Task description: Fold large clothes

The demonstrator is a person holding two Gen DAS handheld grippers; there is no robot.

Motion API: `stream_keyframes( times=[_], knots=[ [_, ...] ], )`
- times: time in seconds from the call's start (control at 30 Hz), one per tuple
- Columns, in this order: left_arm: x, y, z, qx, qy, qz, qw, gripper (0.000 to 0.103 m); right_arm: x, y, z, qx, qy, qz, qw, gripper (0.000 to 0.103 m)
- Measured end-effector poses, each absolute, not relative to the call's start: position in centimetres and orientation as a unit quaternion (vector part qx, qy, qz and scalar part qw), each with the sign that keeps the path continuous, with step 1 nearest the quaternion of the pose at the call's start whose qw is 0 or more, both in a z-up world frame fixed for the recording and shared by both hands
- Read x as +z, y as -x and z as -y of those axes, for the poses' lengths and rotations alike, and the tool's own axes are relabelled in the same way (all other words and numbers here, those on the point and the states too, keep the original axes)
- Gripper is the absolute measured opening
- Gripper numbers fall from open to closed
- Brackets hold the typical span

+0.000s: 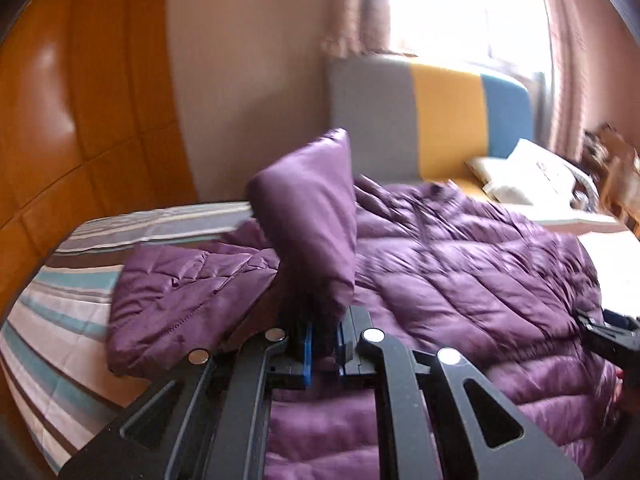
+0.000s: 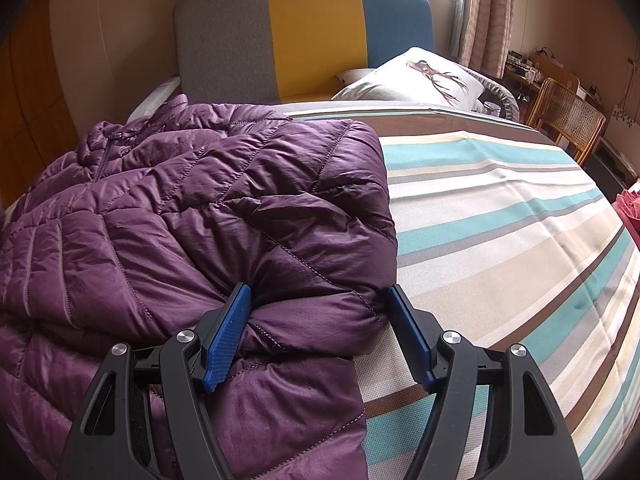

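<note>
A purple quilted down jacket lies spread on the striped bed. My left gripper is shut on one sleeve's end, which stands up from the fingers above the jacket's body. In the right wrist view the jacket covers the left half of the bed. My right gripper is open, its blue pads on either side of a folded sleeve lying on the jacket; the left pad touches the fabric. The right gripper also shows at the left wrist view's right edge.
A grey, yellow and blue headboard stands at the bed's far end with a white pillow before it. A wicker chair and a cluttered desk are at the far right. An orange wooden wardrobe is beside the bed.
</note>
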State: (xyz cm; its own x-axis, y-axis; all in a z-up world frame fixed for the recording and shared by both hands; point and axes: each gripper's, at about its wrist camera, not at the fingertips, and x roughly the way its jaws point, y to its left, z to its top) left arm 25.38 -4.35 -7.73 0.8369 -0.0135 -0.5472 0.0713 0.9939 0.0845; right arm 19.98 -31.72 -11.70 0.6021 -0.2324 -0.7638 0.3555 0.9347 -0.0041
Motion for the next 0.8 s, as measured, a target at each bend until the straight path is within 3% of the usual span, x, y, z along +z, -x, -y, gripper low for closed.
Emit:
stream_keyframes(
  times=[0.67, 0.7, 0.73, 0.8],
  knots=[
    [-10.8, -26.0, 15.5, -0.136, -0.131, -0.336, 0.923, 0.01, -11.8, -20.0, 31.9, -0.164, -0.078, -0.415, 0.892, 0.069],
    [-10.8, -25.8, 15.4, -0.143, -0.132, -0.34, 0.92, 0.023, -11.8, -20.0, 31.8, -0.164, -0.078, -0.415, 0.892, 0.069],
    [-11.0, -26.3, 16.1, -0.161, -0.129, -0.345, 0.916, 0.05, -11.7, -19.9, 31.9, -0.164, -0.078, -0.415, 0.892, 0.069],
    [-10.7, -25.7, 16.1, -0.185, -0.123, -0.337, 0.915, 0.069, -11.8, -19.9, 31.9, -0.164, -0.078, -0.415, 0.892, 0.069]
  ],
)
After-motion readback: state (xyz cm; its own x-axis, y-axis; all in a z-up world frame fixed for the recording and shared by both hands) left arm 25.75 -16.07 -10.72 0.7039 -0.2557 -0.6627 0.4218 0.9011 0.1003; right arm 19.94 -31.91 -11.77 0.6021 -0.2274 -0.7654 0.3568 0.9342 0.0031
